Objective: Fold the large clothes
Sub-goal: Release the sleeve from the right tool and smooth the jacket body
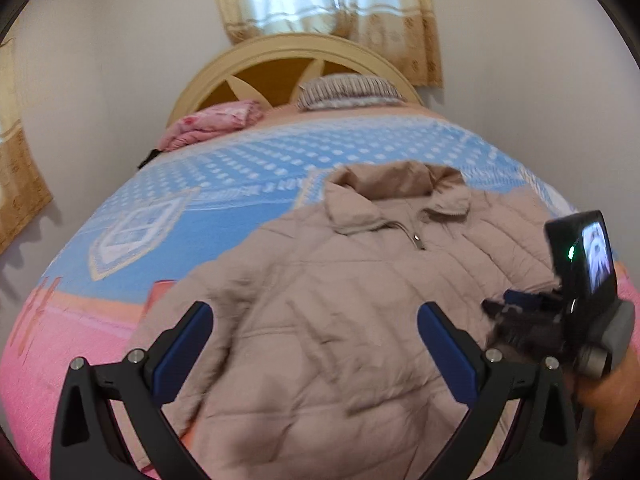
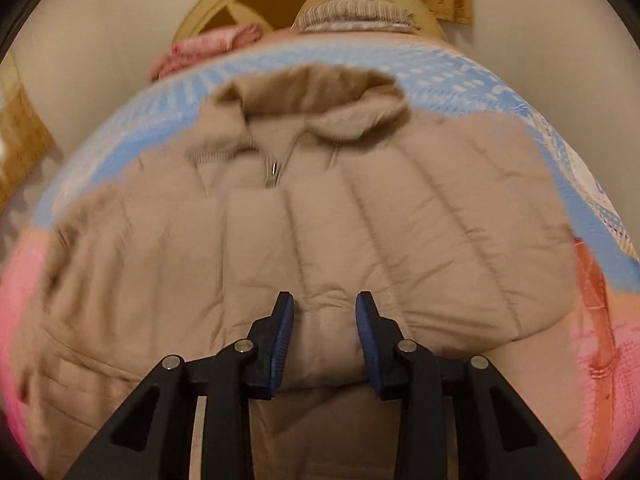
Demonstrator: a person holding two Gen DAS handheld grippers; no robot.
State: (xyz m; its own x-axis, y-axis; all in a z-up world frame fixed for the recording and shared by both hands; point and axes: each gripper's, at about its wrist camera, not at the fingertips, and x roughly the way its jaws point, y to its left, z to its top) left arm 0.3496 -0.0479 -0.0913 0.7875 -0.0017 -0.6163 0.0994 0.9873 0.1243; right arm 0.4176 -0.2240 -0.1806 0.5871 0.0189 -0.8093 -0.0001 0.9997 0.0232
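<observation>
A beige quilted jacket (image 1: 340, 300) with a hood and a zipped front lies on the bed, collar toward the headboard. It also fills the right wrist view (image 2: 320, 216). My left gripper (image 1: 314, 314) hovers over the jacket's lower part with its jaws wide open and empty. My right gripper (image 2: 325, 304) has its jaws partly closed around a puffed fold of the jacket's lower part; the blue pads (image 2: 280, 340) stand apart on either side of it. The right gripper's body and camera screen show at the right edge of the left wrist view (image 1: 580, 280).
The bed has a blue, white and pink patterned cover (image 1: 180, 220). A folded pink blanket (image 1: 212, 124) and a striped pillow (image 1: 348, 90) lie by the cream headboard (image 1: 280, 52). Curtains (image 1: 320, 0) hang behind; walls stand on both sides.
</observation>
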